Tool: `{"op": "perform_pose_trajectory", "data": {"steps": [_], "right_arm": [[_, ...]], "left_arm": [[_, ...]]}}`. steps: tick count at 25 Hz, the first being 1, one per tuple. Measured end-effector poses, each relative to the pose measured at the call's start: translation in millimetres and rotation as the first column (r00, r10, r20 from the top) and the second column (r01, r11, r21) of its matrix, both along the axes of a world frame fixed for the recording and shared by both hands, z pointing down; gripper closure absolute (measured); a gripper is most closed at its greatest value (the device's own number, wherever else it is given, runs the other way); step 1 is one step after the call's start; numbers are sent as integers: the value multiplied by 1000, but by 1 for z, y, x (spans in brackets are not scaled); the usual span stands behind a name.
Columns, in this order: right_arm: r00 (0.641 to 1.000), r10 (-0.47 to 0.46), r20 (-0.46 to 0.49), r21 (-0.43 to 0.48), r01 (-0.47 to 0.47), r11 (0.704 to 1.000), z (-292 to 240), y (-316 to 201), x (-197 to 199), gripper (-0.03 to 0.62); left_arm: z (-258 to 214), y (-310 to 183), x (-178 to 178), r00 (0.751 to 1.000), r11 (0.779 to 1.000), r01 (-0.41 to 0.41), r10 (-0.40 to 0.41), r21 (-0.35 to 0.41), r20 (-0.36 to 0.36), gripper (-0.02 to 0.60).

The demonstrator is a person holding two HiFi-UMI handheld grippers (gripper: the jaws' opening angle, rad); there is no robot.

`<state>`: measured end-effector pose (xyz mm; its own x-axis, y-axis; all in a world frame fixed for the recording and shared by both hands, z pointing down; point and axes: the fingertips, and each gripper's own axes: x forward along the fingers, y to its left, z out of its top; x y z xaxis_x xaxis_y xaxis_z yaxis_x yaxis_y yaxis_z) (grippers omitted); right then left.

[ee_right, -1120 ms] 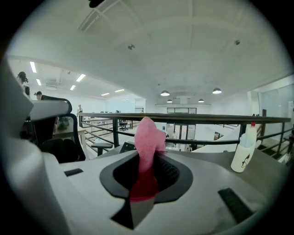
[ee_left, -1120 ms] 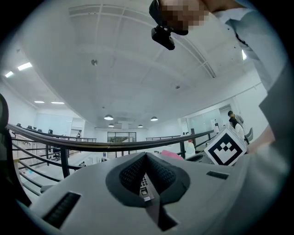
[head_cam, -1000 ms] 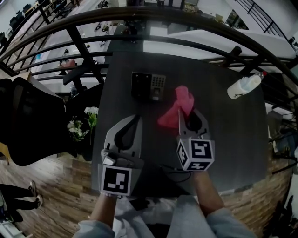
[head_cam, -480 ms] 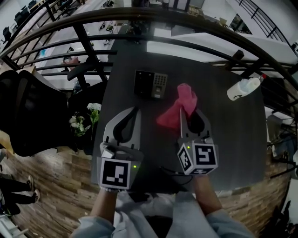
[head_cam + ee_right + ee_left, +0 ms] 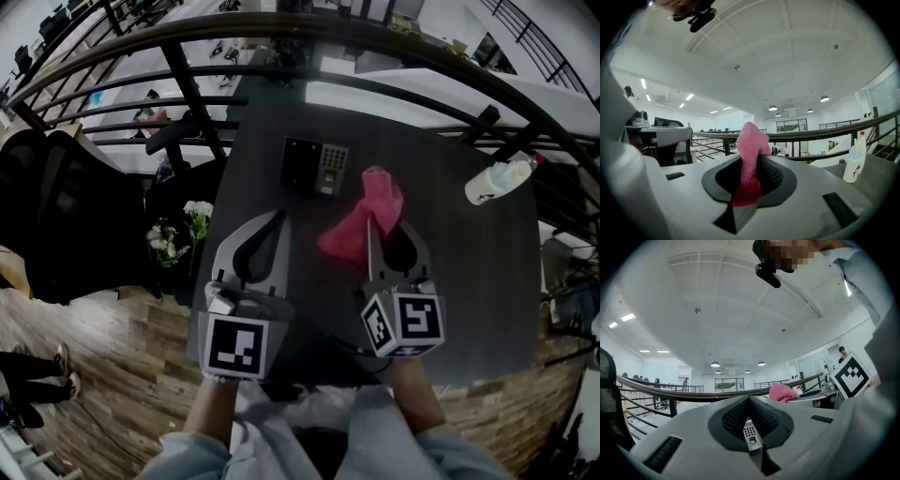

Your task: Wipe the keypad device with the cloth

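The keypad device (image 5: 315,165), black with a grey key panel, lies flat at the far middle of the dark table (image 5: 469,281). Through the left gripper view it shows small between the jaws as the keypad device (image 5: 750,435). A pink cloth (image 5: 363,221) hangs from my right gripper (image 5: 372,223), which is shut on it, to the right of and nearer than the keypad. The pink cloth (image 5: 750,164) fills the gap between the jaws in the right gripper view. My left gripper (image 5: 277,217) is shut with nothing in it, nearer than the keypad.
A white spray bottle (image 5: 501,180) lies at the table's far right; the bottle (image 5: 854,163) stands out in the right gripper view. A black railing (image 5: 187,89) runs behind the table. A black chair (image 5: 66,225) and white flowers (image 5: 183,234) are at the left.
Both grippers have stayed almost where they were, the right still holding the cloth. The head view has shifted a little, so the keypad sits slightly further right in the picture.
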<state>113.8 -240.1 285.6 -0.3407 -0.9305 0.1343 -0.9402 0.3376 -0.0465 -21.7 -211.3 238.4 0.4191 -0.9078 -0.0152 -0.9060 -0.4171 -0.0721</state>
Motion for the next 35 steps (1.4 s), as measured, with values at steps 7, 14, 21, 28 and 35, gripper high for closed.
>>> {"op": "perform_pose_trajectory", "data": {"steps": [7,14,21,28,35], "right_arm": [[1000,-2,-4,-20,2,1000,3,3,-5,516],[1000,-11,-12,-21,11,1000,6,6,-6,517],[999,-17,-29,-20,16,1000,9,6,-4,517],[1000,-8,-22,-29,7,1000,10,6,0,517],[1000,-3,-22,-39,2,999,12,6,2,517]], "left_arm": [[0,1,2,1000,1000,-11,11,-4,-2,580],[-1,3,0,1000,1000,0,0,5,-6,580],[-2,2,2,1000,1000,0,0,5,-1,580],[-1,2,5,1000,1000,-2,2,6,3,580],[0,2,4,1000,1000,0,0,1,6,580]]}}
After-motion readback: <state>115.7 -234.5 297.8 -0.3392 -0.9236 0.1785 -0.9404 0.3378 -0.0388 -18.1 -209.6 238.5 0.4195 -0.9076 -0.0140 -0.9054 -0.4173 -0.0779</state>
